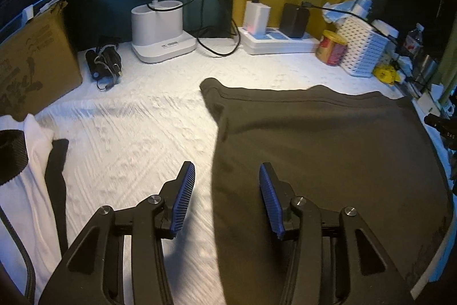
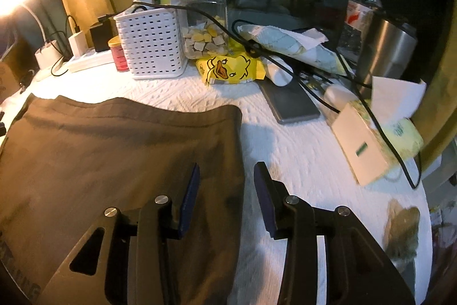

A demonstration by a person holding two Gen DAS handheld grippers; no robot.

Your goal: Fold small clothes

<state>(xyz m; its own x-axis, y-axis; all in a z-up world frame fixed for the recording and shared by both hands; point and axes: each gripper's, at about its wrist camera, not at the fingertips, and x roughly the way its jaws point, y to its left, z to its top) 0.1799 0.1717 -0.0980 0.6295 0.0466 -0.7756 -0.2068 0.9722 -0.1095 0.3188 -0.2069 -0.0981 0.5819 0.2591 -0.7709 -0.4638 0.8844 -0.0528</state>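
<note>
A dark olive-brown garment (image 1: 328, 150) lies flat on the white textured table cover (image 1: 137, 139), its hemmed edge toward the back. My left gripper (image 1: 227, 172) hovers open over the garment's left edge, blue pads apart, with nothing pinched between them. In the right wrist view the same garment (image 2: 114, 150) fills the left half. My right gripper (image 2: 227, 169) stands open above its right edge, the left finger over cloth and the right finger over the bare table cover (image 2: 300, 150).
White and black clothes (image 1: 34, 162) lie at the far left beside a cardboard box (image 1: 34, 62). Along the back stand a lamp base (image 1: 160, 30), power strip (image 1: 280, 40) and white basket (image 2: 151, 42). Jar, yellow pack (image 2: 228, 67), bottle, steel tumbler (image 2: 382, 53) and tissue box (image 2: 368, 142) crowd the right.
</note>
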